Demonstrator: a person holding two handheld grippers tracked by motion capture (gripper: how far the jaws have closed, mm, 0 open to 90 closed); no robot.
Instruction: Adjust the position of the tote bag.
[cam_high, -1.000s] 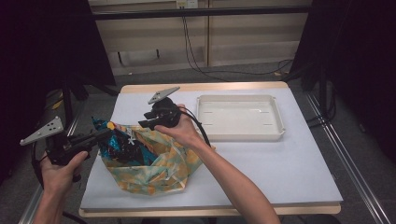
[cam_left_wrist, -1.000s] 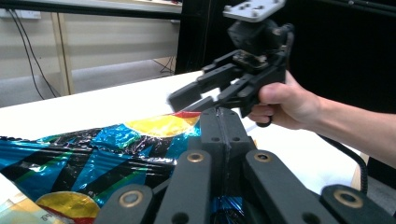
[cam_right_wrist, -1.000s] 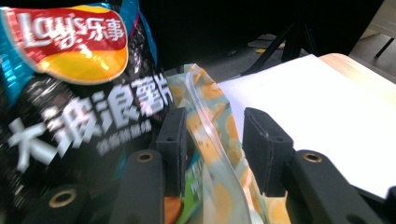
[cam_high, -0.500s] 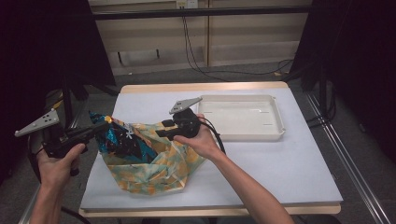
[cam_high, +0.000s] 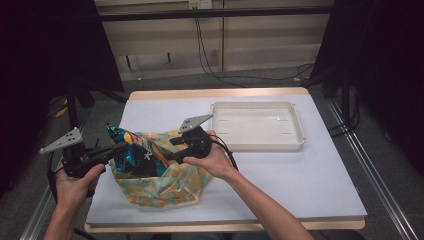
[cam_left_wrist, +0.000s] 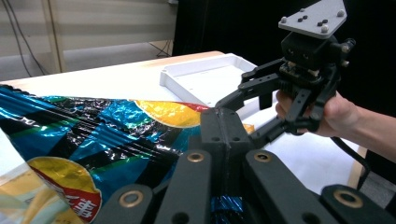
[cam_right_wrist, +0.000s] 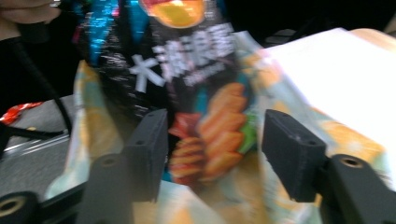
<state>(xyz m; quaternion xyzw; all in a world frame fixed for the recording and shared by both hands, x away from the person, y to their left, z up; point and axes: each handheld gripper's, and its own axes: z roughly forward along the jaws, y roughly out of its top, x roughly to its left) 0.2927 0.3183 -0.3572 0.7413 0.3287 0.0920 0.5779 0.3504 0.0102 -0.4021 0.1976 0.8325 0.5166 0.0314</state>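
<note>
L gripper (cam_left_wrist: 219, 122) clamps snack bag (cam_high: 134, 155), R gripper (cam_right_wrist: 212, 140) agape

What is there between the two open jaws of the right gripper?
In the right gripper view, the snack bag stands in the gap beyond the right gripper, rising out of the orange-patterned bag.

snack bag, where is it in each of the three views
High view: snack bag at left, standing in the patterned bag.
Left gripper view: across the left and centre, its edge pinched in the left tool.
Right gripper view: top centre, beyond the open right tool.
Shared landmark: patterned bag.
</note>
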